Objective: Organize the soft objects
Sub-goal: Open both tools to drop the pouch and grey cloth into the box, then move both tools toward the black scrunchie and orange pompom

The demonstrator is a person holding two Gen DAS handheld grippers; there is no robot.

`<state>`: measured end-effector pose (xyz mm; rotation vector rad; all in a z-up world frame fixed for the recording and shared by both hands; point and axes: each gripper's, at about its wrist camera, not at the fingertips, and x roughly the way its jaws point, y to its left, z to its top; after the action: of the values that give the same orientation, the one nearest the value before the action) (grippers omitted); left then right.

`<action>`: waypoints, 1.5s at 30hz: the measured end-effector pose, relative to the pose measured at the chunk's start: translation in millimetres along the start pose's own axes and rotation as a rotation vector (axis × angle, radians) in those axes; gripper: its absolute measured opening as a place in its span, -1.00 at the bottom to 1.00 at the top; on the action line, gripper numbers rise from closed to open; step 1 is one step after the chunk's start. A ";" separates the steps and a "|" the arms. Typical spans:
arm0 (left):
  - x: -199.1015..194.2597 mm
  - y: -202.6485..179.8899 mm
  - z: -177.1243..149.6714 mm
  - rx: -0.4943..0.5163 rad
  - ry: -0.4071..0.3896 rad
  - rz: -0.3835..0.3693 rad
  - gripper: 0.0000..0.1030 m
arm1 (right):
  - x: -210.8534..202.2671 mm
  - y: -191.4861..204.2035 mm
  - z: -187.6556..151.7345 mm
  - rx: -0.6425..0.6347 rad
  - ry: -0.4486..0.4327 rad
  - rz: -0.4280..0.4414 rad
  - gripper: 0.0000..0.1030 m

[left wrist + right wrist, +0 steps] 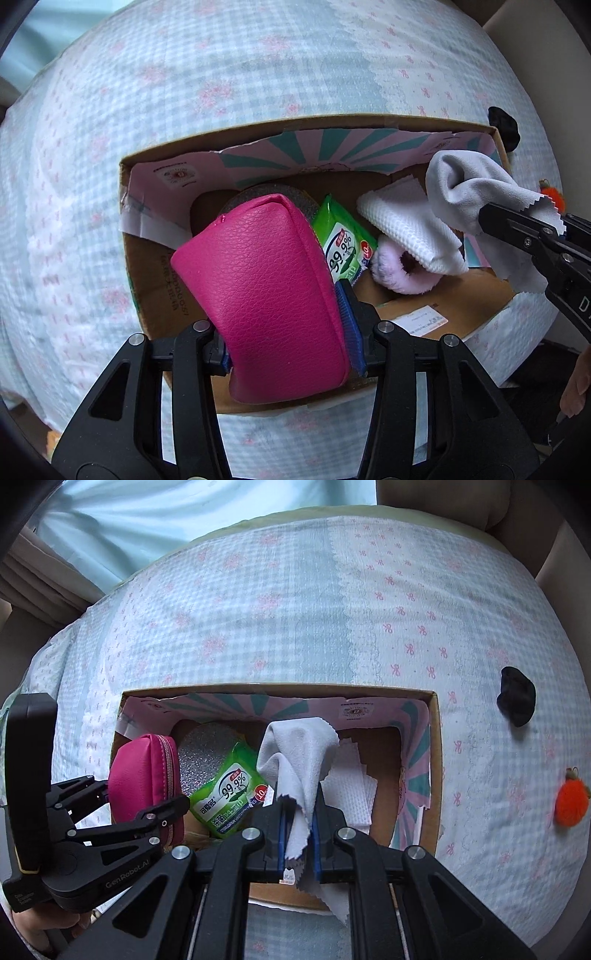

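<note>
The cardboard box (436,760) already holds wipes, towel and scrunchie. The left gripper (284,325) clamps a pink pouch (266,295) and the right gripper (299,823) pinches a grey cloth (295,753), both above it. A black scrunchie (516,700) and orange pompom (571,802) lie on the bed at 3 o'clock, probably still to be packed.

I'm working in a home bedroom: a bed (295,627) under a checked, bow-printed quilt (184,110), pale curtain (147,513) behind it.

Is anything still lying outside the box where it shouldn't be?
Yes. A black scrunchie and an orange pom-pom lie loose on the bedspread, to the right of the cardboard box that holds the other soft things.
</note>
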<state>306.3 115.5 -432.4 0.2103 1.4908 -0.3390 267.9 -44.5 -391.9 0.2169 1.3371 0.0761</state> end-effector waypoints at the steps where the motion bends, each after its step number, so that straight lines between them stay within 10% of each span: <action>1: -1.3 -2.7 1.5 0.017 -0.007 0.009 0.28 | 1.5 -1.9 1.9 0.012 0.010 0.004 -0.81; 3: -6.7 -8.3 3.5 0.051 -0.044 0.032 1.00 | 6.6 -6.0 6.4 0.040 0.032 0.019 -0.74; 4: -11.5 -10.9 3.7 0.069 -0.071 0.036 1.00 | 9.8 -8.4 8.3 0.053 0.044 0.040 -0.28; 5: -14.5 -13.8 4.2 0.087 -0.084 0.044 1.00 | 11.9 -10.1 9.7 0.063 0.045 0.048 0.71; 6: -15.3 -16.1 5.0 0.100 -0.085 0.057 1.00 | 13.9 -11.8 10.5 0.068 0.043 0.047 1.00; 24: -64.0 -8.1 -20.3 -0.008 -0.151 0.019 0.99 | -17.8 -3.5 -0.1 0.058 0.003 0.086 1.00; 45: -252.0 -51.9 -109.0 -0.073 -0.488 -0.023 1.00 | -266.4 -3.1 -108.7 0.099 -0.364 -0.204 1.00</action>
<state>174.6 127.4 -186.3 0.0450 1.0217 -0.3260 100.3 -82.9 -161.2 0.1673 0.9940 -0.1936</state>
